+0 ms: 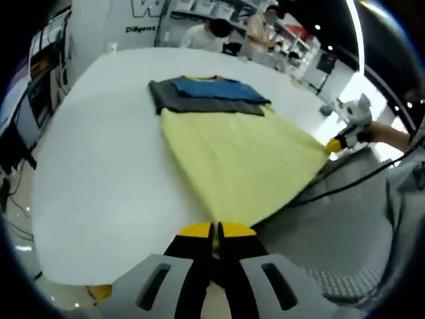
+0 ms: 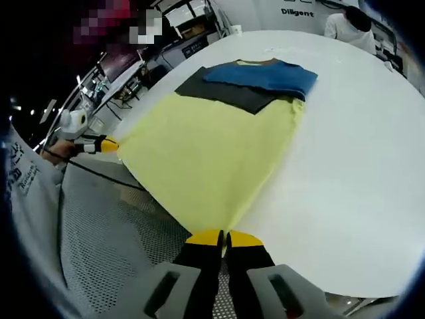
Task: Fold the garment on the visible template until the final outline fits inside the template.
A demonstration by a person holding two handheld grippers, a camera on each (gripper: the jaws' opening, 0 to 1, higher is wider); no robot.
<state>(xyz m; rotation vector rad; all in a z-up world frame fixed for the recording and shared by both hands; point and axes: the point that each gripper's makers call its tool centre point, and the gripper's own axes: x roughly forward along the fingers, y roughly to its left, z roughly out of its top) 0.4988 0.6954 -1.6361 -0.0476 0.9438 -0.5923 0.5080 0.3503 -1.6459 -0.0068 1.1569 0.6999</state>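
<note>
Both jaws pinched tight: my left gripper (image 1: 216,229) and right gripper (image 2: 224,234) each clamp a corner of the yellow garment (image 1: 239,156) on the white table (image 1: 99,166).

Your garment (image 1: 242,156) lies on the bench (image 1: 99,166). Its far end overlaps the template (image 1: 206,96). Each hand-held gripper pinches a near corner.

Yellow garment (image 1: 239,156) flat on white table, far end overlapping dark grey template (image 1: 199,100) under folded blue cloth.
</note>
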